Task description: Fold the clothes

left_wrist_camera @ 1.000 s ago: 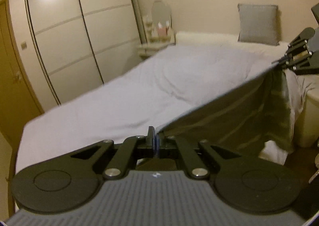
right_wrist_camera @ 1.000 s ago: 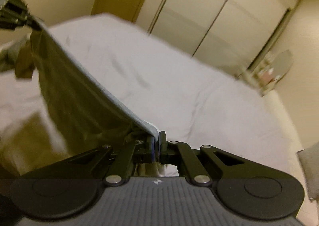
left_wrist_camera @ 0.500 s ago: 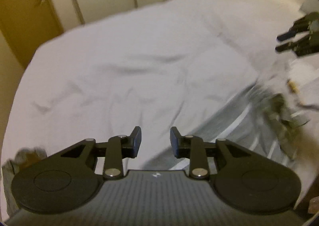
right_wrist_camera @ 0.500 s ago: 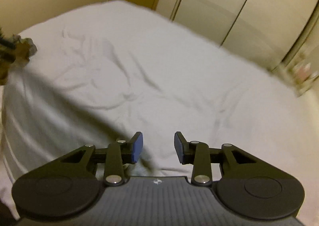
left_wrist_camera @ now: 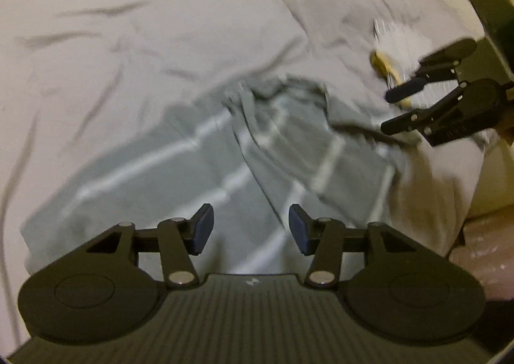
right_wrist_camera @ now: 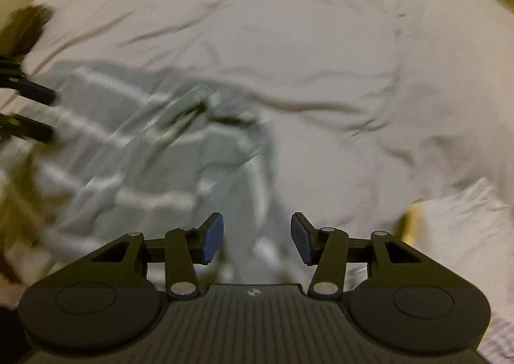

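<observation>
On the white bed sheet [left_wrist_camera: 144, 42], one grey striped garment [left_wrist_camera: 199, 177] lies crumpled at 6 o'clock beneath two empty, opening grippers: left gripper [left_wrist_camera: 250, 229], right gripper [right_wrist_camera: 256, 238].

Black tongs [left_wrist_camera: 250, 229]; blue pads [left_wrist_camera: 202, 230]; silver screws

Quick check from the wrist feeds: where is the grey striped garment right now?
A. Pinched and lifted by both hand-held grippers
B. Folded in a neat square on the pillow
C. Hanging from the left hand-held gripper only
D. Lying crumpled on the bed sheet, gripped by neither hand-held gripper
D. The grey striped garment lies rumpled on the bed sheet, while the left hand-held gripper and right hand-held gripper are opening with nothing pressed between their pads.
</observation>
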{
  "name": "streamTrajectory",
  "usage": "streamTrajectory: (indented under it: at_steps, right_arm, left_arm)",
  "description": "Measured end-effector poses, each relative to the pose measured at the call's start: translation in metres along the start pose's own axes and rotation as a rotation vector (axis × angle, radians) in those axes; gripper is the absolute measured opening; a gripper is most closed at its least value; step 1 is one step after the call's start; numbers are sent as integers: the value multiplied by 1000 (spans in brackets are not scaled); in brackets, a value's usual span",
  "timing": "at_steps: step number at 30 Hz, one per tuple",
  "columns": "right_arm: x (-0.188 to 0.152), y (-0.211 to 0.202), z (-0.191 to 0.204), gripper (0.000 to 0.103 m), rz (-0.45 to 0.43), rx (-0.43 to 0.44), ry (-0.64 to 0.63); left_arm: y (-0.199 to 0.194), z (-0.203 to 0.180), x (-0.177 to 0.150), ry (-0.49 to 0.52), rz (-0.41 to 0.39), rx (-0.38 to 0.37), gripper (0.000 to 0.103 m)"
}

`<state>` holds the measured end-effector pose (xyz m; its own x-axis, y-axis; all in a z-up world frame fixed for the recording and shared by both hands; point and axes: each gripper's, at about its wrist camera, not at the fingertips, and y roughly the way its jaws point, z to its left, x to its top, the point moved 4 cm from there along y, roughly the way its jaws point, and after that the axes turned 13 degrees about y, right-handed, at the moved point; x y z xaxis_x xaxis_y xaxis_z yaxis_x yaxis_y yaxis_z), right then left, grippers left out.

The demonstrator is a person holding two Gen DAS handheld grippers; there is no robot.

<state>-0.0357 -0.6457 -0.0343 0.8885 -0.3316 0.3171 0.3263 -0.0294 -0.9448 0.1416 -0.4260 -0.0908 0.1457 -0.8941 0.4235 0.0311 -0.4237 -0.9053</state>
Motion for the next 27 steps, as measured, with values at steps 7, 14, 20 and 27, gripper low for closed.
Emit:
streamTrajectory:
  at_steps: [7,14,20,27]
  right_arm:
    - [-36,31,69,71,84,187,-244]
    - [-11,43,80,4,119,231,-109]
    - [68,-10,95,3,-60,266,-53]
    - [219,-68,145,3,-392,324,-52]
  left_arm:
    - [-28,2,-80,-33,158,108,51]
    - [-60,21,-123,-112,148,188,52]
    - [-62,15,-119,-52,38,154,58]
    - [-81,24,-100,-28,-98,162,71]
